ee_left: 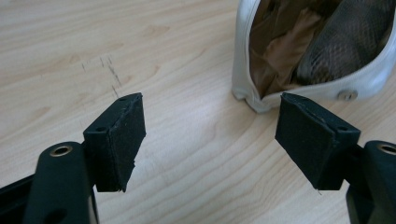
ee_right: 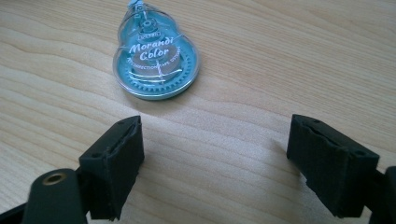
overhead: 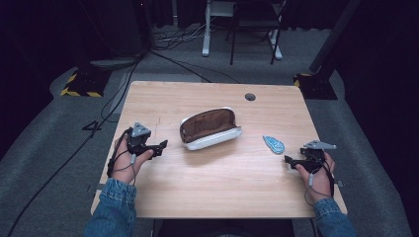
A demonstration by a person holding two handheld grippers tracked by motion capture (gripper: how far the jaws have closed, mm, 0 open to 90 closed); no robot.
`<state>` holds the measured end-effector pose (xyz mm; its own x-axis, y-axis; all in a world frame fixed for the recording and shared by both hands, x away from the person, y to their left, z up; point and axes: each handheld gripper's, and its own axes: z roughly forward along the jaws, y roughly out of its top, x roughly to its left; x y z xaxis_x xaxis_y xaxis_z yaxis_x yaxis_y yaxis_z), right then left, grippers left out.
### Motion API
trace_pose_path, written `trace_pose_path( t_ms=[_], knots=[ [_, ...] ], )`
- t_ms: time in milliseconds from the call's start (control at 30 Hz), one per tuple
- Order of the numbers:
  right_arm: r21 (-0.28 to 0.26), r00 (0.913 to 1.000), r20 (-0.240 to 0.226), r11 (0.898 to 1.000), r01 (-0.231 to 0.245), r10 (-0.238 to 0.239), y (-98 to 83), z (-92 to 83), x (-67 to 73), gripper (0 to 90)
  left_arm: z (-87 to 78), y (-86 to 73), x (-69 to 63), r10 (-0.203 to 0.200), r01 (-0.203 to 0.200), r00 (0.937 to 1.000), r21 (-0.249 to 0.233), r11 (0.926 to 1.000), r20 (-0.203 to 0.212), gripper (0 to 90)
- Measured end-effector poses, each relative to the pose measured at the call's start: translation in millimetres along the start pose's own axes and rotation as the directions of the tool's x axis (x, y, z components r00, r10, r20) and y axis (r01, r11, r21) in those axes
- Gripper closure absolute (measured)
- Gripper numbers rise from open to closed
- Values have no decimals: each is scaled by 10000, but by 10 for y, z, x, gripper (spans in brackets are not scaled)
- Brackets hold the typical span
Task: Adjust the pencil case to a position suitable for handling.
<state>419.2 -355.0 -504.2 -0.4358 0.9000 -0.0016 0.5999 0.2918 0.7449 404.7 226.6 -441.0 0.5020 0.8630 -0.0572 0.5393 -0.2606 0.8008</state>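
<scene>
A white pouch (overhead: 210, 129) with a brown lining lies open in the middle of the wooden table (overhead: 212, 192). My left gripper (overhead: 160, 146) hovers to its left, open, with nothing between the pads. In the left gripper view the pouch (ee_left: 261, 88) lies just beyond the right pad (ee_left: 310, 140). A teal correction tape dispenser (overhead: 273, 144) lies right of the pouch. My right gripper (overhead: 288, 161) sits just short of it, open and empty. In the right gripper view the dispenser (ee_right: 156, 58) lies beyond the left pad (ee_right: 119, 161).
A round cable hole (overhead: 250, 97) is near the table's far edge. Beyond the table stand a dark chair (overhead: 254, 24) and a white desk leg (overhead: 206, 29), with cables (overhead: 118, 89) across the grey floor.
</scene>
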Motion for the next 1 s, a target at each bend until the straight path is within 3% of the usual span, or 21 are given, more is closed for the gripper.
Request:
trace_pose_path(
  t_ms=[200,333,533,1000],
  knots=[
    [-5,10000,-3,10000,0,0,0,1,0,187,21,122,-23,-127,133,9998,-383,9992,153,249],
    [-8,10000,-2,10000,3,-3,0,1,0,186,51,213,-39,18,-2,9996,-589,9983,265,250],
    [-13,10000,-6,10000,10,-10,0,1,0,188,115,311,-55,62,-43,9995,-612,9981,300,252],
    [-40,10000,-63,10000,77,-77,-2,-3,3,210,360,497,-112,150,-108,9993,-1170,9931,354,261]
  ],
)
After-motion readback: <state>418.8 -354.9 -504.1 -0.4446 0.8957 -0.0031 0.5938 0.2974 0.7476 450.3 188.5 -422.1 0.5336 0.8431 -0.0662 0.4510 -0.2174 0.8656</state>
